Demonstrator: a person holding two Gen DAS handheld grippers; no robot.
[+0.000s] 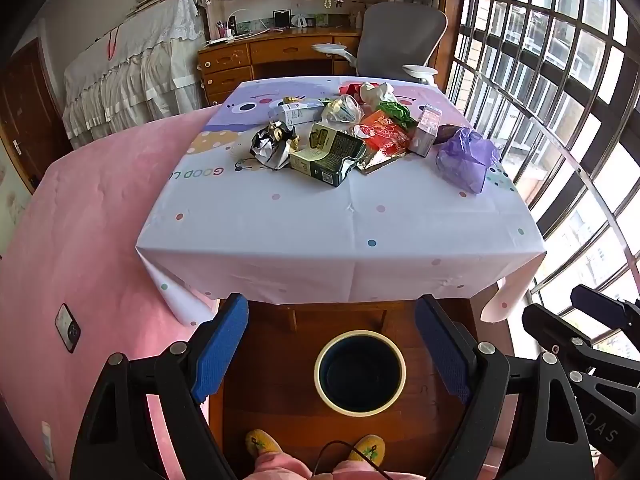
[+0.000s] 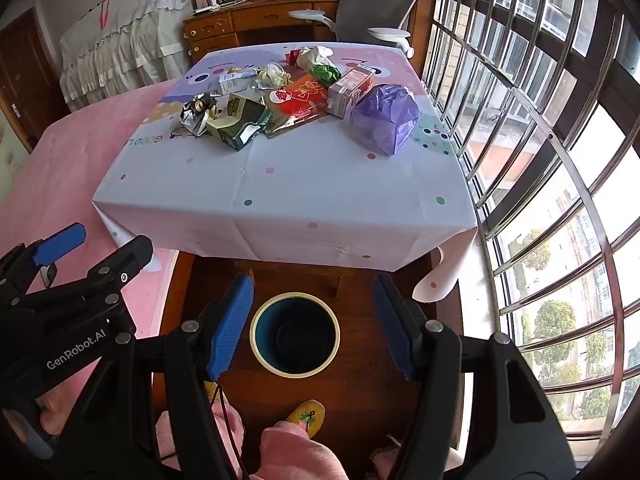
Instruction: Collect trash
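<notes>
Trash lies in a heap at the far half of the table (image 1: 320, 232): a crumpled foil wrapper (image 1: 272, 144), a dark green carton (image 1: 328, 154), a red packet (image 1: 384, 134), a pink box (image 1: 427, 130) and a purple plastic bag (image 1: 466, 158). The same purple bag (image 2: 384, 118) and green carton (image 2: 238, 124) show in the right wrist view. A round bin (image 1: 360, 374) with a cream rim stands on the floor in front of the table. My left gripper (image 1: 332, 344) hangs open above it, holding nothing. My right gripper (image 2: 314, 320) is open too, over the bin (image 2: 295, 334).
A pink bed (image 1: 80, 240) lies left of the table. A barred window (image 1: 560, 120) runs along the right. A wooden desk (image 1: 256, 56) and grey office chair (image 1: 400, 36) stand behind the table. A person's yellow slippers (image 1: 262, 442) are on the wooden floor near the bin.
</notes>
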